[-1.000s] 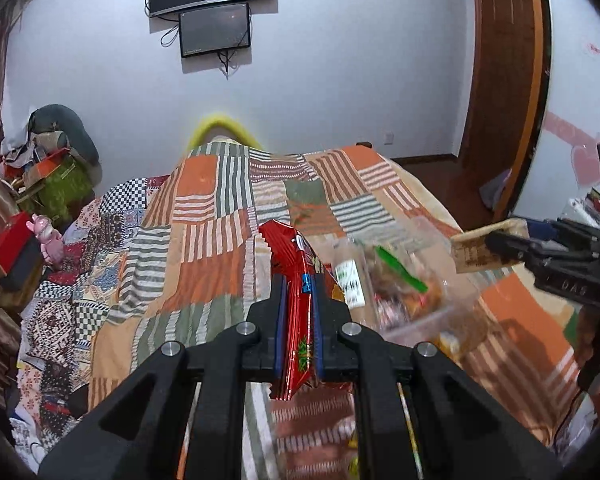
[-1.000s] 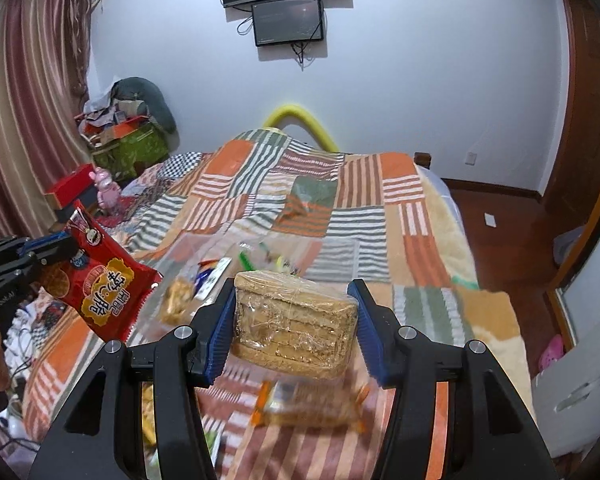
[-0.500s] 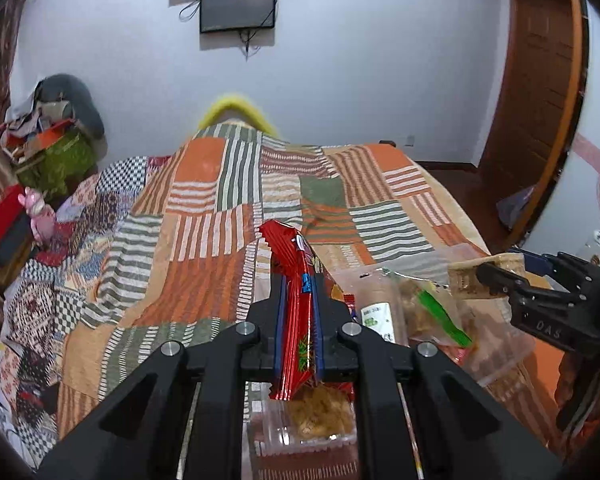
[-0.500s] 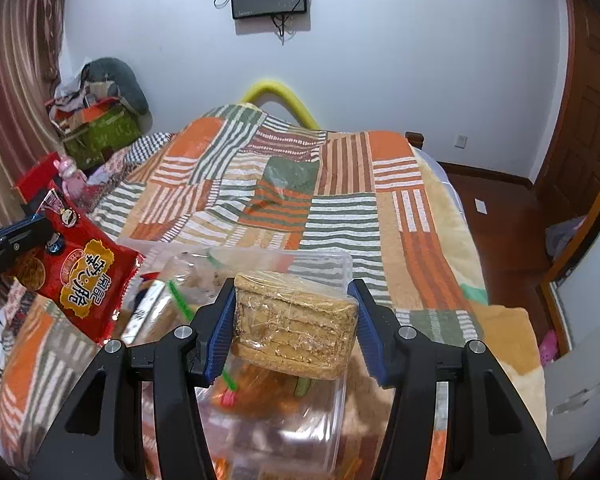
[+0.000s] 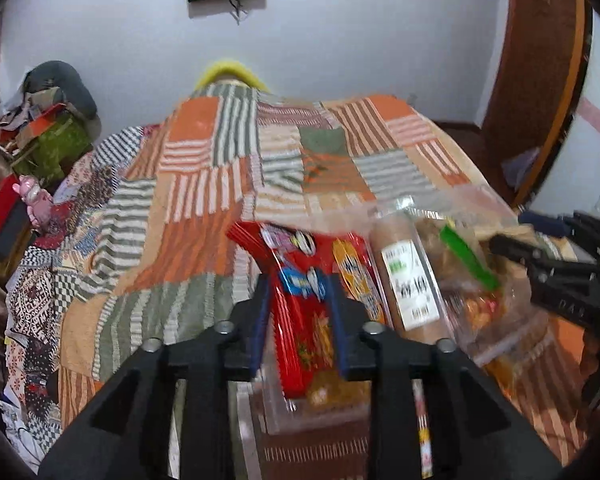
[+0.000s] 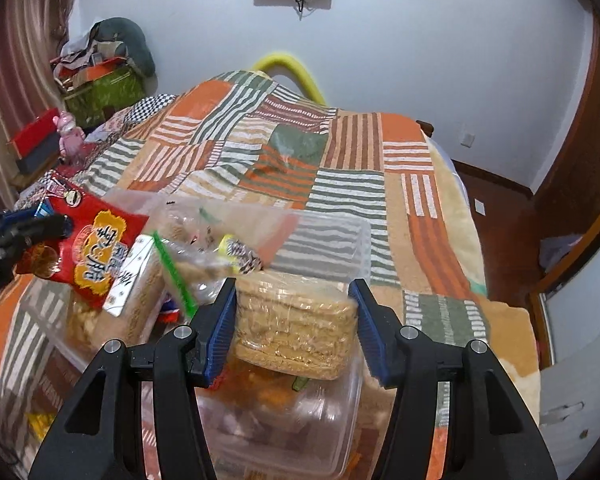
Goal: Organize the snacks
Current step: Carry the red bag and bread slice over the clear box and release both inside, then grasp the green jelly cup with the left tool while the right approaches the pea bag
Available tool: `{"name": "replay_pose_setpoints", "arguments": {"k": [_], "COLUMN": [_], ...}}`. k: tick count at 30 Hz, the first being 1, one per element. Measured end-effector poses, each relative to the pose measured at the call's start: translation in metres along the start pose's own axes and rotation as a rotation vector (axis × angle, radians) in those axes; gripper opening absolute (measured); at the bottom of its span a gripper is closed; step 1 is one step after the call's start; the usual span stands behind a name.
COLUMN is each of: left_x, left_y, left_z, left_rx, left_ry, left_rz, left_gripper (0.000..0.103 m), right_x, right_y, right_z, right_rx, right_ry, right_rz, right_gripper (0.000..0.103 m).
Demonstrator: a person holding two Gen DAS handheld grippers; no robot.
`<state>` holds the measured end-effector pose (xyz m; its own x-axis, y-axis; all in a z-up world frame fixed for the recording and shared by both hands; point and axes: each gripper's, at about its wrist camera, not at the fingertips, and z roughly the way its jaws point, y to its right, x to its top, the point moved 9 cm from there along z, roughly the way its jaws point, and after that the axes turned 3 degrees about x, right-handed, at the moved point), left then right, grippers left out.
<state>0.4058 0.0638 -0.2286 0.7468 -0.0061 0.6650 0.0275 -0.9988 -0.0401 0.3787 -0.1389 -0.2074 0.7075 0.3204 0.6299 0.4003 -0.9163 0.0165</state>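
Observation:
A red snack bag sits between the blue pads of my left gripper. Its jaws are opening, and the bag leans right, loose over the clear plastic container. The right wrist view shows the same red bag lying on the container's left side, with the left gripper beside it. My right gripper is shut on a wrapped stack of tan crackers, held just above the container. Inside lie a long brown pack with a white label and other snacks.
The container rests on a bed with a striped patchwork blanket. A red box, a pink toy and a pile of clutter stand at the left. A wooden door is at the right.
Both grippers have come down over the clear container. The left jaws have parted, and the red bag has tipped to the right. The right gripper still holds the crackers.

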Motion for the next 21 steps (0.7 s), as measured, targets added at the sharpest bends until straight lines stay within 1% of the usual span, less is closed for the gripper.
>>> {"name": "replay_pose_setpoints", "arguments": {"k": [1, 2, 4, 6, 8, 10, 13, 16, 21], "left_x": [-0.003, -0.006, -0.011, -0.015, -0.018, -0.021, -0.026, -0.033, -0.054], "left_y": [0.001, 0.000, -0.001, -0.001, -0.003, -0.004, -0.007, -0.007, -0.004], "left_z": [-0.001, -0.003, -0.008, -0.014, -0.022, -0.032, -0.048, -0.062, -0.086], "left_rx": [0.002, 0.011, 0.025, 0.028, 0.021, 0.016, 0.014, 0.006, -0.004], "left_ry": [-0.009, -0.013, -0.001, -0.007, -0.008, 0.001, 0.013, 0.016, 0.021], "left_rz": [0.003, 0.005, 0.008, 0.009, -0.003, -0.011, -0.020, -0.024, -0.012], "left_gripper": [0.045, 0.055, 0.058, 0.061, 0.064, 0.067, 0.072, 0.074, 0.083], "right_x": [-0.001, -0.002, -0.003, -0.002, -0.003, -0.004, -0.007, -0.015, -0.031], "right_y": [0.000, 0.000, 0.001, 0.000, -0.002, -0.003, -0.006, -0.010, -0.017], "right_z": [-0.004, -0.008, -0.015, -0.019, -0.027, -0.036, -0.049, -0.063, -0.081], "right_rx": [0.003, 0.007, 0.015, 0.023, 0.032, 0.035, 0.050, 0.066, 0.095], "right_ry": [0.006, 0.007, 0.009, 0.010, 0.019, 0.033, 0.047, 0.054, 0.061], "right_rz": [0.001, 0.001, 0.006, 0.009, 0.009, 0.010, 0.016, 0.025, 0.043], "right_gripper": [0.052, 0.052, 0.053, 0.054, 0.057, 0.063, 0.066, 0.067, 0.069]}}
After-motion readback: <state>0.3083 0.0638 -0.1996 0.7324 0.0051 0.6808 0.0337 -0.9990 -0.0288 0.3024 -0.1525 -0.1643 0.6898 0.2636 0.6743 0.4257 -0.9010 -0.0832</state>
